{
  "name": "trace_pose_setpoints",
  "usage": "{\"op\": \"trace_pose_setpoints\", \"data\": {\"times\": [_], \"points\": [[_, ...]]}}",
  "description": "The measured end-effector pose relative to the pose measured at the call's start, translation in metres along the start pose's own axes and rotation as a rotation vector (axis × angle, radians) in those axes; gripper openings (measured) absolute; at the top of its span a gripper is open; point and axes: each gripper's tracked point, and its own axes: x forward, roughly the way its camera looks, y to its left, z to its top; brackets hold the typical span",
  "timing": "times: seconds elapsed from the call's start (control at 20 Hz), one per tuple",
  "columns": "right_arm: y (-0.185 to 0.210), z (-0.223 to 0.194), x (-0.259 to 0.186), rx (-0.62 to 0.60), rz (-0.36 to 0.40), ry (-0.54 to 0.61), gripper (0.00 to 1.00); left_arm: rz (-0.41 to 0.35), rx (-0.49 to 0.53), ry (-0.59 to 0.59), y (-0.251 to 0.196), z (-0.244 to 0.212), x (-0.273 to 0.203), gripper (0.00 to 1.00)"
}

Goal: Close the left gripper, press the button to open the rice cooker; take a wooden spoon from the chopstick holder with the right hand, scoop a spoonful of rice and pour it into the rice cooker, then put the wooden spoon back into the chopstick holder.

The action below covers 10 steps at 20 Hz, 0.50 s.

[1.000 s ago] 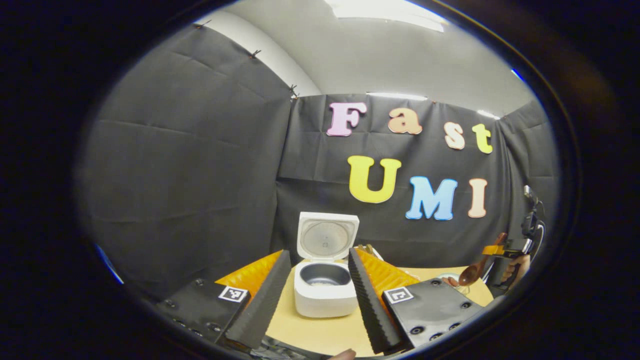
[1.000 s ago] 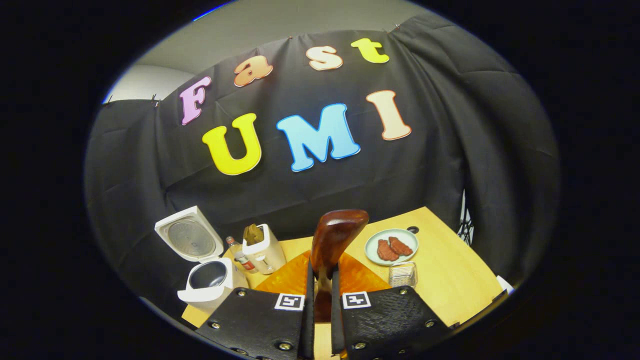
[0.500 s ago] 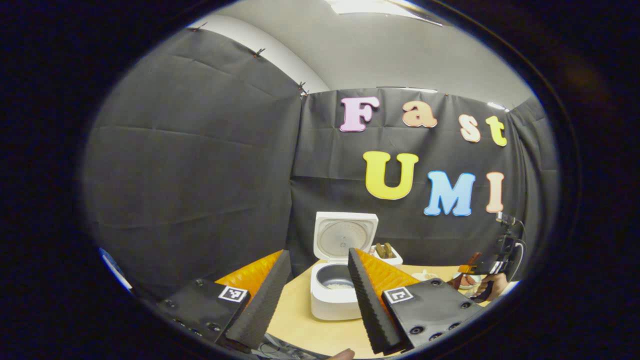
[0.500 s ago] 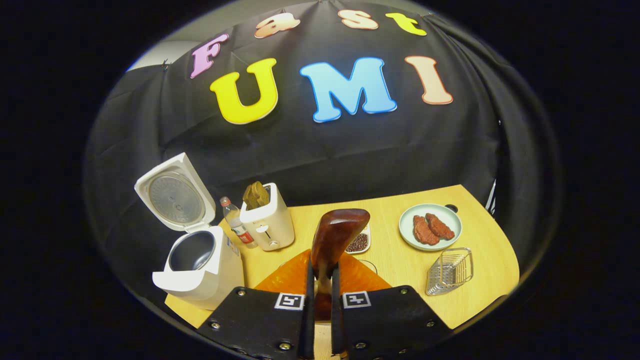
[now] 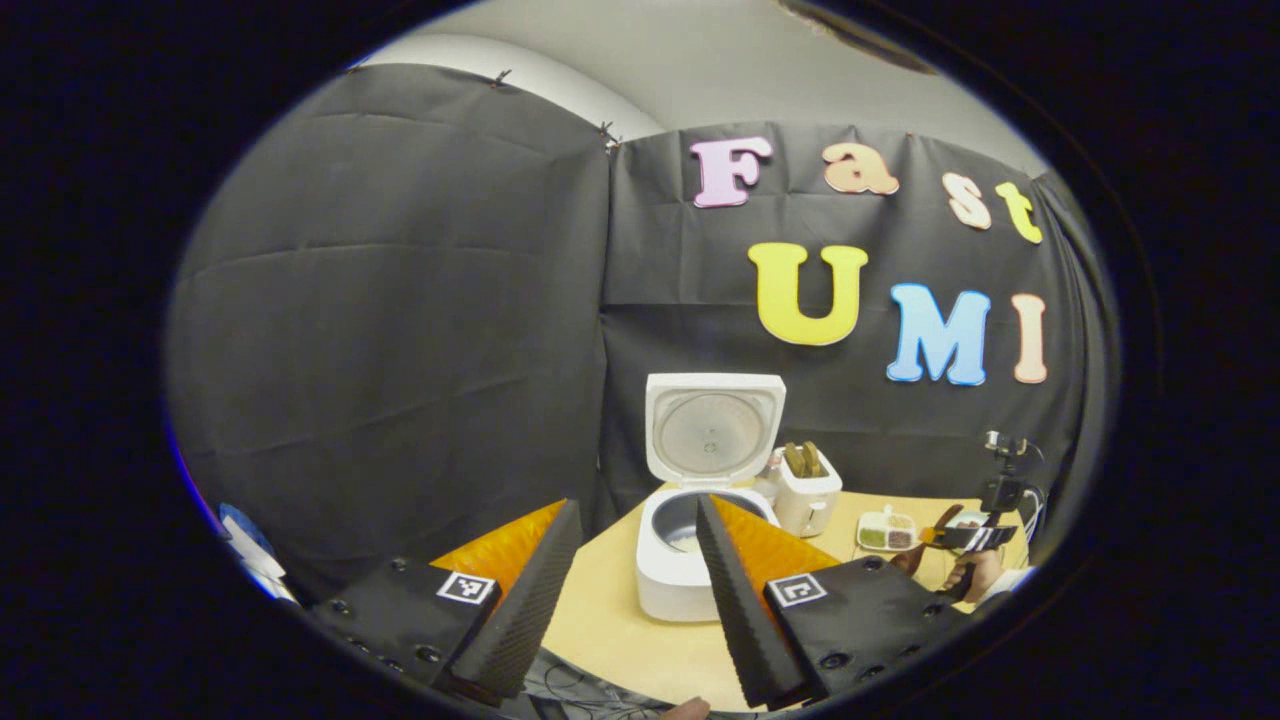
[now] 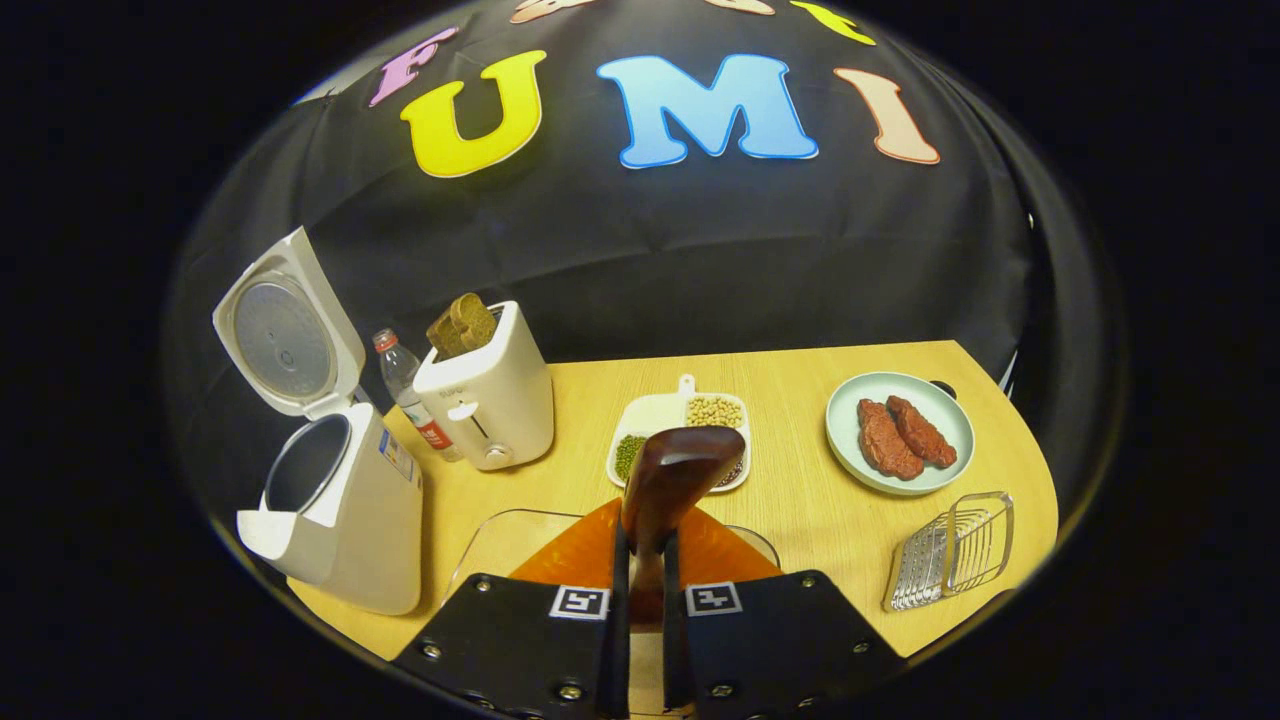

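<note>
The white rice cooker (image 5: 690,580) stands open with its lid (image 5: 712,430) upright, just beyond my left gripper (image 5: 638,505), which is open and holds nothing. In the right gripper view the cooker (image 6: 340,520) sits at the left, its dark pot showing. My right gripper (image 6: 643,540) is shut on the handle of a brown wooden spoon (image 6: 672,475), whose bowl points forward over a divided dish of beans (image 6: 660,410). From the left gripper view, the right gripper (image 5: 960,540) with the spoon hangs far right over the table.
On the wooden table (image 6: 800,500) stand a white toaster with bread (image 6: 485,395), a small bottle (image 6: 405,385), a pale plate with two pieces of meat (image 6: 900,435) and a wire rack (image 6: 950,550) at the front right. A clear container (image 6: 500,540) lies under the right gripper.
The right gripper has tipped down and come lower over the table with the spoon still gripped. The left gripper has drawn back and swung left, so the cooker sits farther right.
</note>
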Motion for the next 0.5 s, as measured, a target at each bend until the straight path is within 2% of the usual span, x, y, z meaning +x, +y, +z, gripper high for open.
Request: {"op": "trace_pose_setpoints", "data": {"times": [0.25,0.5], "points": [[0.021,-0.017,0.011,0.027,0.055,0.049,0.14,0.023,0.007,0.014,-0.006,-0.002,0.006,0.84],[0.041,-0.02,0.019,0.139,0.121,0.099,0.14,0.042,0.007,0.007,-0.002,-0.001,0.001,0.84]]}}
